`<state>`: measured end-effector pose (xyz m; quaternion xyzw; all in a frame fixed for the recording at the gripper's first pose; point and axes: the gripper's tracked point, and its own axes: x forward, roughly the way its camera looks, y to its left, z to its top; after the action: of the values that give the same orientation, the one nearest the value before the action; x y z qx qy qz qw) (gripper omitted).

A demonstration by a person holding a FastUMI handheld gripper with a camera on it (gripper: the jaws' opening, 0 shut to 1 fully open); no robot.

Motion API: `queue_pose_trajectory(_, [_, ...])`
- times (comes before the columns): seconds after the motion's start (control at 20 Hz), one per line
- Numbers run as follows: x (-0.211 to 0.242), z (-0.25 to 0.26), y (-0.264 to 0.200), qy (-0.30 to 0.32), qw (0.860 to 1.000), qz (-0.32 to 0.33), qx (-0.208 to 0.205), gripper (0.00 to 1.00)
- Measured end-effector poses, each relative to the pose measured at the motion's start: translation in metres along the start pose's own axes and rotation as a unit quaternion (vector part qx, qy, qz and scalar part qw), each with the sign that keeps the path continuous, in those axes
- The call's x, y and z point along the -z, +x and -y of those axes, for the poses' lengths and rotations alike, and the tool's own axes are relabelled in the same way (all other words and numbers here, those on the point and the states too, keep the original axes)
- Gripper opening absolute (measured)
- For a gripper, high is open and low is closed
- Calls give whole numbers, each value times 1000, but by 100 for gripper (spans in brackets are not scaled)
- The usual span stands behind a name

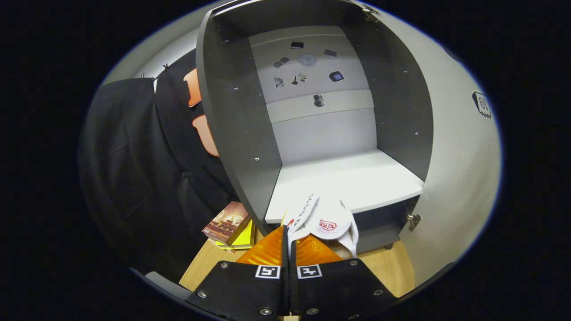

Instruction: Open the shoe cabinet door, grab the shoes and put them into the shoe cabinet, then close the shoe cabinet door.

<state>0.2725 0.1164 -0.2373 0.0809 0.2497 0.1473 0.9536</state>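
The shoe cabinet (232, 125) stands open just beyond my fingers, its dark side walls and pale back panel showing. Its door (455, 178) is swung wide to the right. My gripper (287, 243) is shut on a pair of white shoes (328, 220) with a red logo, pinching a thin edge between the fingertips. The shoes hang just ahead of the fingers, at the front lip of the cabinet's white bottom shelf (357, 178). The shelf behind them is bare.
A few books (229, 225) lie on the wooden table (205, 263) left of the cabinet's base. Black cloth (129, 169) hangs on the left. A hinge (414, 220) juts out at the door's lower inner edge.
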Motion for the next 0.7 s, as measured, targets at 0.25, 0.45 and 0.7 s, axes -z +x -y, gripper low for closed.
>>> queue_pose_trajectory(0.25, [-20, 21, 39, -8, 1000, -3, 6, 0])
queue_pose_trajectory(0.45, [-33, 38, 73, -19, 1000, -11, 12, 0])
queue_pose_trajectory(0.7, [-46, 43, 119, -36, 999, -19, 5, 0])
